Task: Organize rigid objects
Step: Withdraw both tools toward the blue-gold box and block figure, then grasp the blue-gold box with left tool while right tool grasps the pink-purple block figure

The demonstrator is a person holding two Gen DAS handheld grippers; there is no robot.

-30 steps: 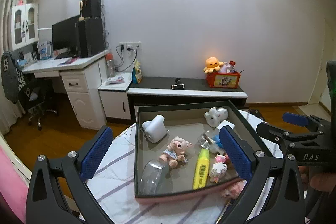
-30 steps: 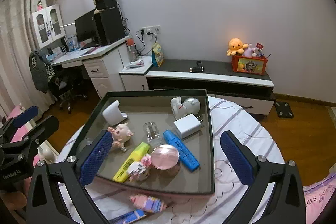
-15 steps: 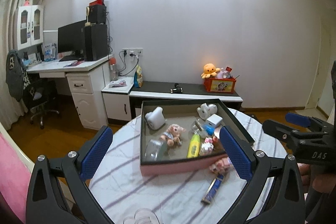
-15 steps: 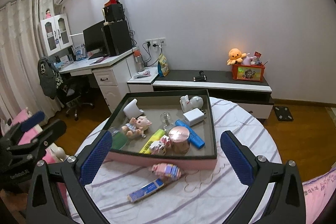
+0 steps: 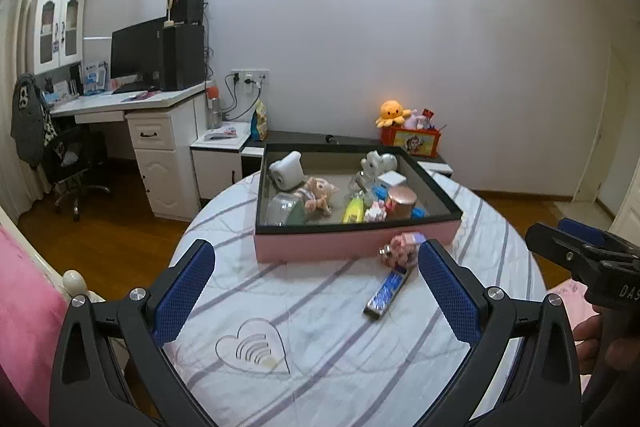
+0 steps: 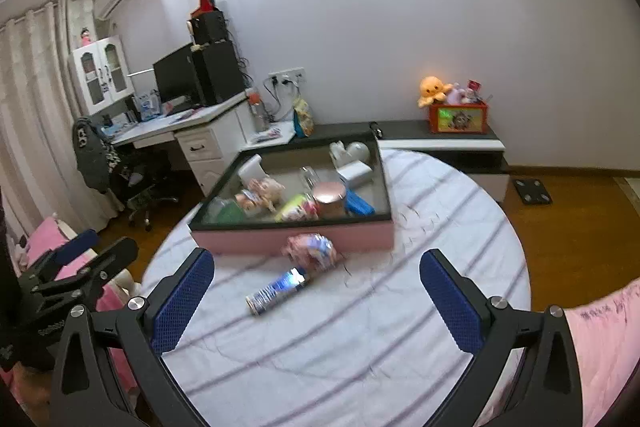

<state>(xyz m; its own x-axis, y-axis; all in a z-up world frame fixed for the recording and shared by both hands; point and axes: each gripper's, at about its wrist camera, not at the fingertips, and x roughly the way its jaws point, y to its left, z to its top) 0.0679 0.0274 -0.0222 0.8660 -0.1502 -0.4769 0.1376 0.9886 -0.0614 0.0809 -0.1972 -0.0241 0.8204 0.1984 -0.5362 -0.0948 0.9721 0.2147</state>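
With both sets of blue-padded jaws spread wide and holding nothing, the left gripper (image 5: 316, 291) and the right gripper (image 6: 316, 301) hang over the lower part of each frame, well back from the work. Between the left one's fingers (image 5: 185, 287), at frame centre, a blue foil-wrapped bar (image 5: 387, 293) lies on the striped tablecloth (image 5: 320, 347). Just above it a pink block toy (image 5: 402, 249) sits beside the front wall of the pink tray (image 5: 352, 241), which holds a yellow highlighter (image 5: 353, 213), a rose-gold tin (image 5: 400, 201) and a pig doll (image 5: 318, 193).

The likely trouble is a flat grasp: the slim bar could slide on loose cloth, or the cloth could bunch into the pads. The toy sits close enough to the tray wall to be jammed.

Compared with a second ago, both cameras have pulled back and the tray looks smaller.
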